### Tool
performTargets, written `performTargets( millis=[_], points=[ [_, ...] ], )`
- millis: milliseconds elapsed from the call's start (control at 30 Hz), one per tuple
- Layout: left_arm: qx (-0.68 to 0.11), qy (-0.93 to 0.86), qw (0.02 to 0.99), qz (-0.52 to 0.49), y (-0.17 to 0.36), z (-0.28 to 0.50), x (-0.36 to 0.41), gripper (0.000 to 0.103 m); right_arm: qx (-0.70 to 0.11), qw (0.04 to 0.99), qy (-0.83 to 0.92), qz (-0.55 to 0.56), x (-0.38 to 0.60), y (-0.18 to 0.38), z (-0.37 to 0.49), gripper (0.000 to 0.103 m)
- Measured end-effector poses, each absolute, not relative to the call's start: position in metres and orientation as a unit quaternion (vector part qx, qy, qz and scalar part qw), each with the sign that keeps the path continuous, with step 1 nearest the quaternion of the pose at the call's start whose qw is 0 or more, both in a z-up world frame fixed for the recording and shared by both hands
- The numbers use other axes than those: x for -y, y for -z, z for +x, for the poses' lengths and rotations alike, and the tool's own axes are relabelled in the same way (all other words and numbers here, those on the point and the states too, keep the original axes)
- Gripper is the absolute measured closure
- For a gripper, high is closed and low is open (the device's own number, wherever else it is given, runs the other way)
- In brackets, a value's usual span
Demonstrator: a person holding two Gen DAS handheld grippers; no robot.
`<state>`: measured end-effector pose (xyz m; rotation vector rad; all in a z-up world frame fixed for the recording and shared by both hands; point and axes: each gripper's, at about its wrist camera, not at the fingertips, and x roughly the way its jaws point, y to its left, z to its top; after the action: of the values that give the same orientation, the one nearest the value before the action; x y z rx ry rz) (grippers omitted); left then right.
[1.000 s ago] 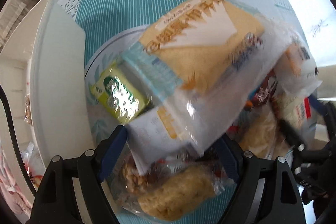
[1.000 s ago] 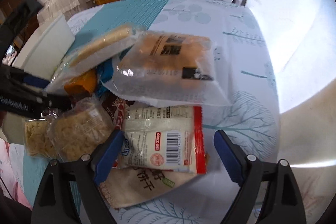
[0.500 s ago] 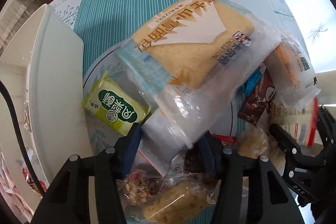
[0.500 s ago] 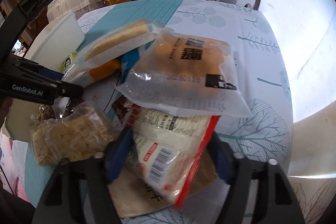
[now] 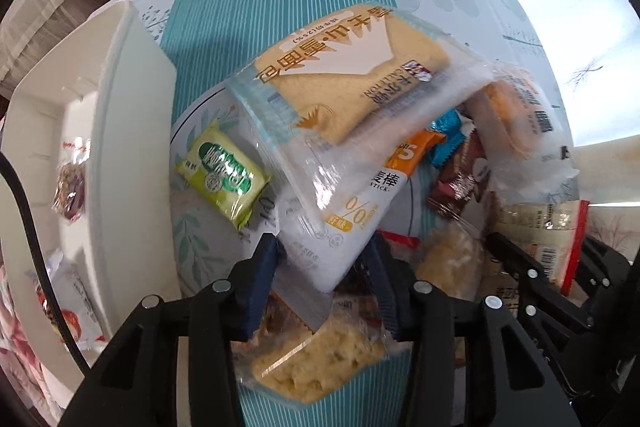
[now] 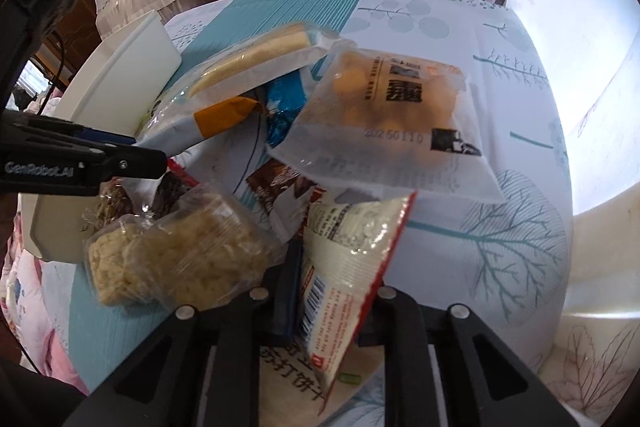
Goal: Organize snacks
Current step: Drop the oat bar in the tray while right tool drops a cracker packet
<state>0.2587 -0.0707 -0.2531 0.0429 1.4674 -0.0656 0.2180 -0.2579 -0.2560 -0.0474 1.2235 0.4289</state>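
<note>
Two grippers each pinch one snack from the pile on the worktop.

The left gripper [image 5: 324, 259] is closing on a long white snack bar packet with an orange end [image 5: 352, 207], whose top hides under a clear bag of yellow bread [image 5: 344, 83]. The right gripper [image 6: 332, 291] is closing tight on a white packet with a red edge [image 6: 344, 263], its bottom cut off behind the fingers. A white plastic bin [image 5: 120, 131] stands beside the pile. A clear bag of pale rice cakes [image 6: 172, 263] blocks what lies below.

One white storage bin [image 5: 132, 155], one green snack packet [image 5: 222, 175], two puffed-rice cake packs [image 6: 172, 263], and two grippers [image 5: 324, 263].
</note>
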Motion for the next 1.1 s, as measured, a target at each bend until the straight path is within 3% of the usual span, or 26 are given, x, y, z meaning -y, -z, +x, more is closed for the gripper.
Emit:
performTargets(
  millis=[500,1100],
  points=[
    [-0.639,0.014,0.768,-0.046,0.179,0.202,0.053,0.059,-0.558,0.802,-0.211,0.037,0.26,0.226,0.196,0.089],
    [-0.577,0.014,0.811,-0.099,0.088,0.147,0.007,0.059,-0.484,0.834,-0.262,0.045,0.223,0.144,0.154,0.089]
  ],
)
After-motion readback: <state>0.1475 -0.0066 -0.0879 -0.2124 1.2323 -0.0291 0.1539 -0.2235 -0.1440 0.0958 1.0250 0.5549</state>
